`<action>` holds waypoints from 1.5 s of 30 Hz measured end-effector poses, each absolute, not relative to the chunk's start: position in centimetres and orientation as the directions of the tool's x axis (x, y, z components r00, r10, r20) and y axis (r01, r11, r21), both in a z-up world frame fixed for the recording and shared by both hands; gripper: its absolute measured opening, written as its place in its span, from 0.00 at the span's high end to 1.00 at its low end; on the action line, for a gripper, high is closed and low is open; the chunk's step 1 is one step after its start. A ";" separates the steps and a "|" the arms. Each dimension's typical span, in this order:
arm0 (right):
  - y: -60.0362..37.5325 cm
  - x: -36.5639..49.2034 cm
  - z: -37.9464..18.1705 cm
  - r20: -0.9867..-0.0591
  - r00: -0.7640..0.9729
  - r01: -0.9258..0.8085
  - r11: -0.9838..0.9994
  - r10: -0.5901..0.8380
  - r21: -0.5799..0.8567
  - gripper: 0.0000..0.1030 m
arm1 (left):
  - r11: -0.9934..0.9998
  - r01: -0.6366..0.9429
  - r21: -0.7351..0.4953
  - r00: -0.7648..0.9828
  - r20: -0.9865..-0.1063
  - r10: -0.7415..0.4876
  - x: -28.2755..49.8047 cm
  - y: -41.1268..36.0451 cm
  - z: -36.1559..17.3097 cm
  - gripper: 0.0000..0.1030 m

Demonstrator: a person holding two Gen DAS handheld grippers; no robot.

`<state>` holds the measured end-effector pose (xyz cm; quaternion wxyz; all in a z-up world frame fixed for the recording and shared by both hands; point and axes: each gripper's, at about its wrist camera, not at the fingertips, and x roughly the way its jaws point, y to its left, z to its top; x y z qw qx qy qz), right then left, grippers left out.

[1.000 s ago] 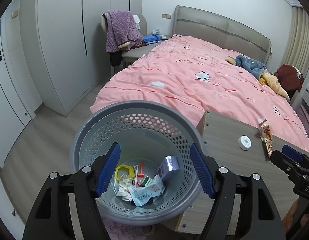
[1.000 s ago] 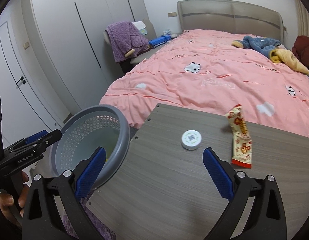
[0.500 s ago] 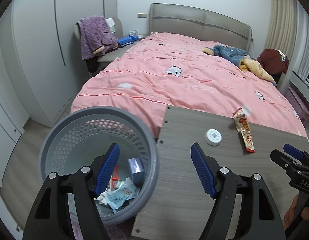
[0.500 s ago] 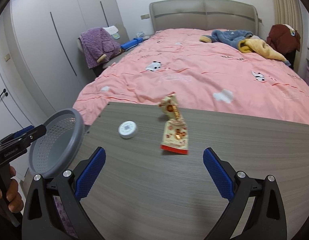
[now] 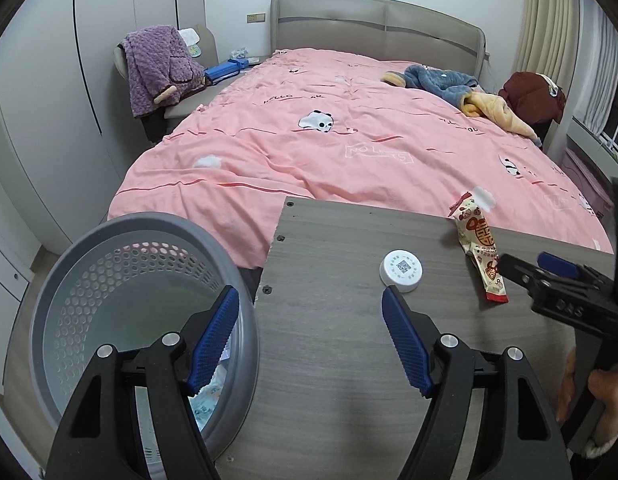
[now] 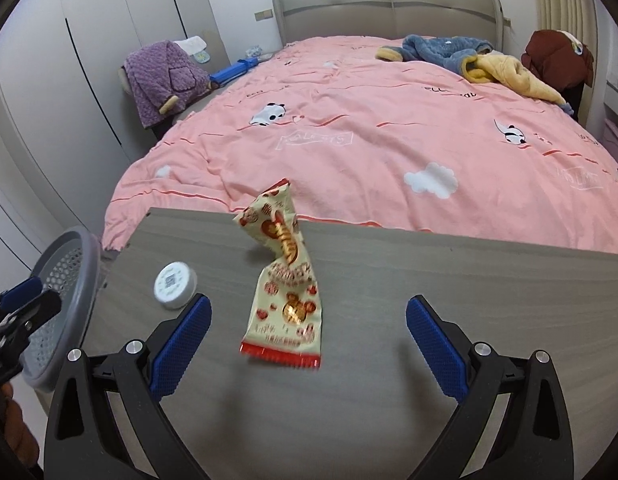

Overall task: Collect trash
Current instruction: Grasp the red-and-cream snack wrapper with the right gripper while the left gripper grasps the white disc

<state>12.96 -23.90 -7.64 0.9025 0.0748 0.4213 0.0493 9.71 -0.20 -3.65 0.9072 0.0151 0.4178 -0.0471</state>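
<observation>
A cream and red snack wrapper lies on the grey wooden table, just ahead of my open, empty right gripper; it also shows in the left wrist view. A white round cap with a QR label lies left of the wrapper, and in the left wrist view it sits just ahead of the right finger of my open, empty left gripper. A grey perforated trash basket stands off the table's left edge, with paper trash low inside. It also shows in the right wrist view.
A bed with a pink duvet lies beyond the table. A chair with a purple robe stands at the left by white wardrobes. Blue and yellow clothes lie on the bed's far right.
Both grippers have swung right. The basket has slid to the left in both views. The wrapper now sits centred ahead of my right gripper, and the cap is near my left gripper.
</observation>
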 end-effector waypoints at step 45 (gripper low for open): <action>-27.7 8.5 -6.6 -0.709 0.695 0.030 0.981 0.118 0.193 0.63 | 0.978 0.202 -0.044 0.529 -0.836 -0.147 15.3 -8.2 -8.6 0.31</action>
